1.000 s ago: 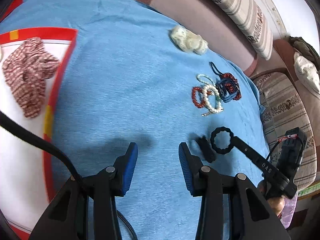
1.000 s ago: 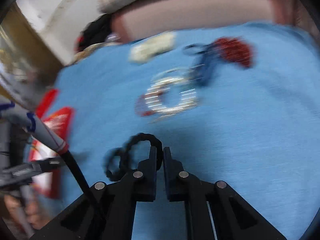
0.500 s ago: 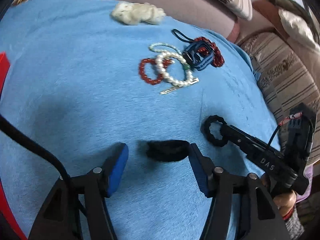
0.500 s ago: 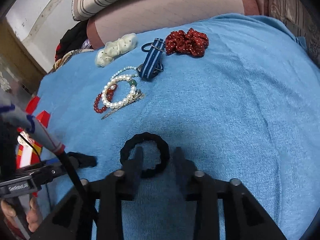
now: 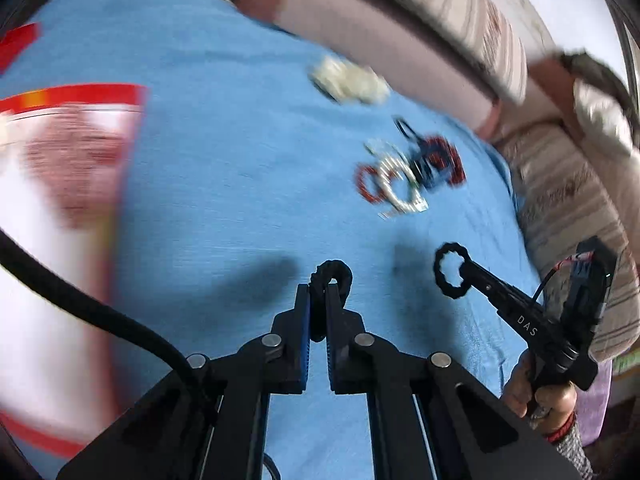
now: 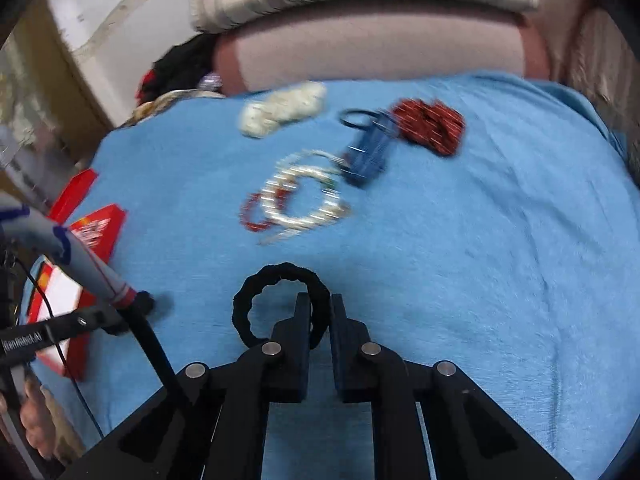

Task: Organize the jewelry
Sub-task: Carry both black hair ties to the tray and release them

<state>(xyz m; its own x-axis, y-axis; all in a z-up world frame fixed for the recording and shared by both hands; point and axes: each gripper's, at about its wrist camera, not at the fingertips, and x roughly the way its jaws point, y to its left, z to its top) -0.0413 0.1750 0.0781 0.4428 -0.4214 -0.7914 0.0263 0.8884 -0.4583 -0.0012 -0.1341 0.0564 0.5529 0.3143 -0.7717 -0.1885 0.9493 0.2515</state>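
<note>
Each gripper has 1 black hair tie pinched in its jaws. In the left wrist view the left gripper (image 5: 318, 286) has its jaws pressed together on a black hair tie (image 5: 332, 272) squeezed into a narrow loop that sticks out past the tips, at lower centre of the frame. In the right wrist view the right gripper (image 6: 320, 308) pinches the right side of a second hair tie (image 6: 280, 300), whose open ring hangs to the left of the jaws.

The blurred jewelry pile (image 6: 298, 200) (pearl bracelet, red beads, a blue strap) lies ahead of both grippers on the blue blanket (image 6: 480, 260), upper right of centre in the left view, straight above the jaws in the right view. I judge the right gripper the nearer one.
</note>
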